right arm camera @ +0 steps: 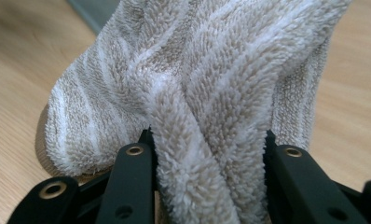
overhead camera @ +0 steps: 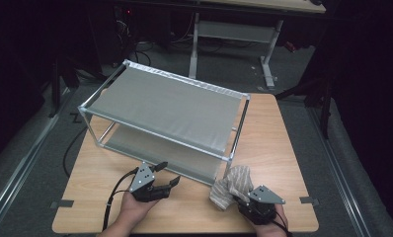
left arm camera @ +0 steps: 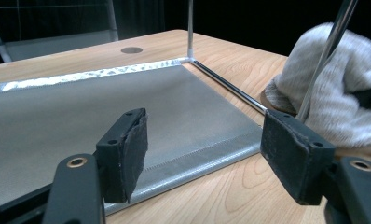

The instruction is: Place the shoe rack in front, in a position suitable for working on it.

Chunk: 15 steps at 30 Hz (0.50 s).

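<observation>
A beige and white striped towel (overhead camera: 230, 185) lies bunched at the table's front right, just in front of the rack's near right corner. My right gripper (overhead camera: 245, 198) is shut on it; in the right gripper view a thick fold of towel (right arm camera: 207, 116) fills the space between both jaws. My left gripper (overhead camera: 168, 174) rests open on the table at the front left, its jaws empty and pointing at the rack's lower shelf (left arm camera: 81, 121). The towel (left arm camera: 333, 88) also shows at the right of the left gripper view, behind a rack leg.
A two-tier rack (overhead camera: 165, 106) with a metal tube frame and grey fabric shelves takes up the middle and back of the wooden table (overhead camera: 278, 143). Bare wood lies to the right of the rack and along the front edge. Dark floor and another table's legs lie beyond.
</observation>
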Motion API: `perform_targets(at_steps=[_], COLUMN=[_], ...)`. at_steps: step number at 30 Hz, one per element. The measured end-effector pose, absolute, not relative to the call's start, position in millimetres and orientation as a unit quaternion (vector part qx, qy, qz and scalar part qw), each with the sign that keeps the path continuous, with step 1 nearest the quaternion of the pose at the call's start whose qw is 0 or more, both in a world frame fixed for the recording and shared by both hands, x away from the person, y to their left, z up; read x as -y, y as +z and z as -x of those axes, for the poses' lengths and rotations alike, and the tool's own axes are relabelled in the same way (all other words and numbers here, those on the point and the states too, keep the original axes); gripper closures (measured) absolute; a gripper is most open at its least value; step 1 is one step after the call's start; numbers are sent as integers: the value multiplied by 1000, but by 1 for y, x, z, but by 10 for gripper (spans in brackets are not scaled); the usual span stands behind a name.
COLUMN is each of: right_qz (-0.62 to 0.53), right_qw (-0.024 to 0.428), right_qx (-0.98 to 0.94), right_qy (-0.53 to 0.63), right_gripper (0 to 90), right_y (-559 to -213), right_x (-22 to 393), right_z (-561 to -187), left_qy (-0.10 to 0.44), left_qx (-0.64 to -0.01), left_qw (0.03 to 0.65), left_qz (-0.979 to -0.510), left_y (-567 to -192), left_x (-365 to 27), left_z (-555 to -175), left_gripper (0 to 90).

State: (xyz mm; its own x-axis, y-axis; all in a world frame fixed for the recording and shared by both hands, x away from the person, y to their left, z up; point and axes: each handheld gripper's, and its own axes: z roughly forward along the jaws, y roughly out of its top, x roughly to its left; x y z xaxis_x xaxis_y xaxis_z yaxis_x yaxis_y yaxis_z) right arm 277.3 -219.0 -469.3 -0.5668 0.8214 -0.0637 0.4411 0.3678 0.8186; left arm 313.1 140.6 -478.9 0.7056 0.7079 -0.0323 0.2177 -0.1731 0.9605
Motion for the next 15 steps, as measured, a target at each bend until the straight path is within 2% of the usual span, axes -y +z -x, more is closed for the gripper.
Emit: perform_targets(at_steps=[15], right_qz=[-374], right_qw=[303], right_qx=[-706], right_qy=[519], right_gripper=[625], right_y=[-417], right_x=[223], right_z=[-263], left_qy=[225], left_qx=[-325], left_qw=[556], left_qz=[-731], left_y=[-481], left_x=[-150], left_z=[-308], left_gripper=[312])
